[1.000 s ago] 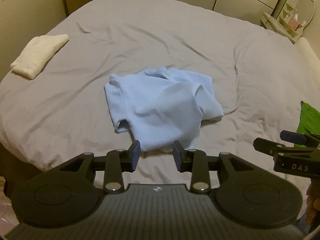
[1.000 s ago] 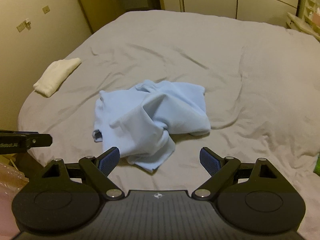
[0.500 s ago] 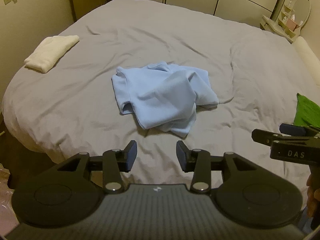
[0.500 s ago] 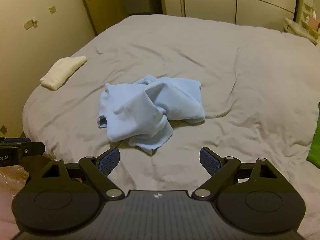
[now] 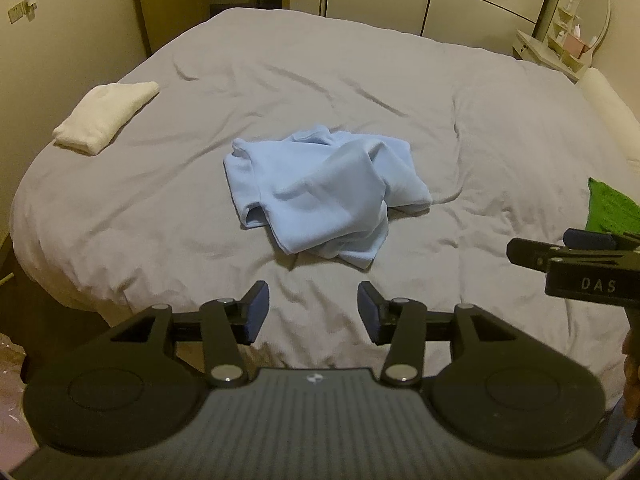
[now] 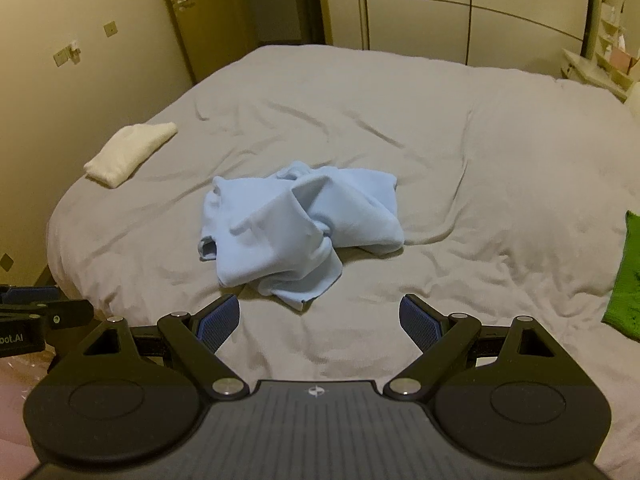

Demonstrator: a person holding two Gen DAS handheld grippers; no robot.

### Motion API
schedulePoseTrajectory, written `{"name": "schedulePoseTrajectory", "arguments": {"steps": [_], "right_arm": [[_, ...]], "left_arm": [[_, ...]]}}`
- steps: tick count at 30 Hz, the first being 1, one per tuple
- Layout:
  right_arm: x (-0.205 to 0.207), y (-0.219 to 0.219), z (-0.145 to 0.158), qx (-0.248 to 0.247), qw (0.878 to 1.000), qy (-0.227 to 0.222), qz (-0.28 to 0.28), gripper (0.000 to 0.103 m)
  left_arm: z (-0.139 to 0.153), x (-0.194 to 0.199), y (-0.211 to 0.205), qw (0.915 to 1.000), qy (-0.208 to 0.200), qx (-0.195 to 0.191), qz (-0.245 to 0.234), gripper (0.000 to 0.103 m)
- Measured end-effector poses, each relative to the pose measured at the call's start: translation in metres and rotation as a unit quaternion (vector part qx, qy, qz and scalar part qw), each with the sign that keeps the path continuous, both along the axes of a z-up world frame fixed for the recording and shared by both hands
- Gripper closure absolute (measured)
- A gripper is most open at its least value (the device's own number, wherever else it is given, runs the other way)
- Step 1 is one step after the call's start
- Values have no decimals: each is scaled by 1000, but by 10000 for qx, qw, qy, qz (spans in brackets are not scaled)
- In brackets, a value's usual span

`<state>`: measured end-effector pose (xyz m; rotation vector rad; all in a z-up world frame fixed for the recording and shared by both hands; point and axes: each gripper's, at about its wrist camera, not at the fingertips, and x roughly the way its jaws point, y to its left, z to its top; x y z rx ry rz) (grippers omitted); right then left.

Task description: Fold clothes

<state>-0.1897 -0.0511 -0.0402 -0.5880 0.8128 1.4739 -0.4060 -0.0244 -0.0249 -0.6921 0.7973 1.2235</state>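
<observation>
Three cloth items on one wrinkled grey duvet-covered bed (image 5: 160, 216): crumpled pale-blue soft knit shirt (image 5: 324, 196) (image 6: 300, 232) at bed centre, unfolded; folded cream towel (image 5: 106, 118) (image 6: 130, 154) near the bed's far-left edge; bright green fabric (image 5: 610, 208) (image 6: 626, 276) at its right edge. Left gripper (image 5: 313, 311) and right gripper (image 6: 319, 322) hover over the bed's near edge, jaws parted, empty, nothing between them and the shirt.

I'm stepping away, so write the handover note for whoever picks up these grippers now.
Left gripper: open, empty, held short of the bed.
Right gripper: open wider, empty, also short of the bed.
Light blue shirt: crumpled in a heap mid-bed, untouched by either gripper.
White towel: folded, far left edge.
Green cloth: right edge, mostly out of view.
Done: white towel looks folded.
Left: spread out and fold the shirt; the green cloth probably follows.
</observation>
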Motion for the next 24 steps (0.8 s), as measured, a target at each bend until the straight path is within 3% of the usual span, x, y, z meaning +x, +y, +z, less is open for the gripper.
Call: {"name": "schedulePoseTrajectory", "arguments": {"steps": [9,17,24], "right_arm": [[-10,34,-14,-69,10000,-35,22,14],[-44,96,-48,-199,9998,5,58,14],[-99,175,-84,-683,9969,-8,-379,14]], "left_arm": [[-18,-25,45,9999,-35,-121,4,56],[-46,-86,155,9987,26,-414,-281,56],[-69,-137,258,9948,155,-737,-690,56]]}}
